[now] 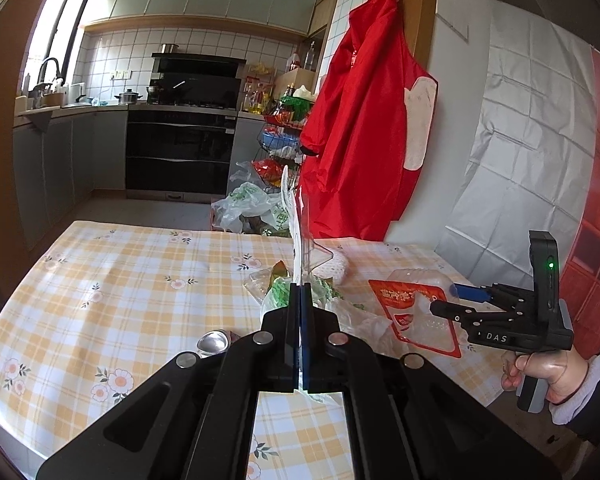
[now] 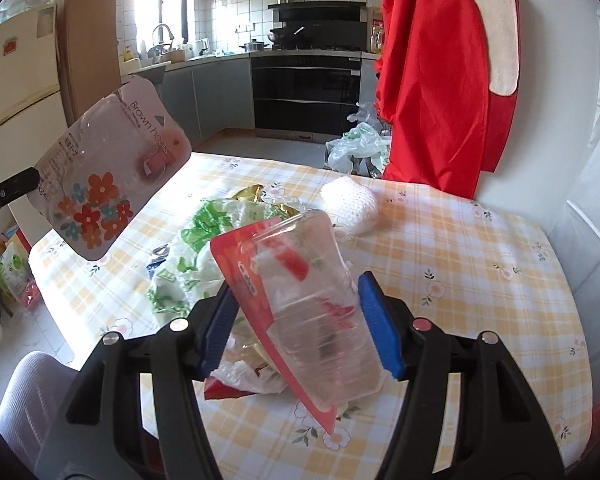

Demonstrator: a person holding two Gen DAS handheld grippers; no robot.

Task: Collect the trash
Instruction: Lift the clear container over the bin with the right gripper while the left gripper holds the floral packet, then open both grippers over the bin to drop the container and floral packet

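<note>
The right gripper [image 2: 300, 320] is pinching the clear blister pack [image 2: 308, 300] loosely; it risks slipping toward six o'clock. The left gripper [image 1: 300, 296], fingers pressed together, is holding the flowered hook card [image 2: 108, 172] by its edge.

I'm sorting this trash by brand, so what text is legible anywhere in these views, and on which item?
"Brown hooks": on the flat floral-printed blister card held in the left tool.
"DAS": on the black body of the right tool.
Small print along that card's edge: too small to read.
White characters on the red-backed clear plastic package: too blurred to read.
</note>
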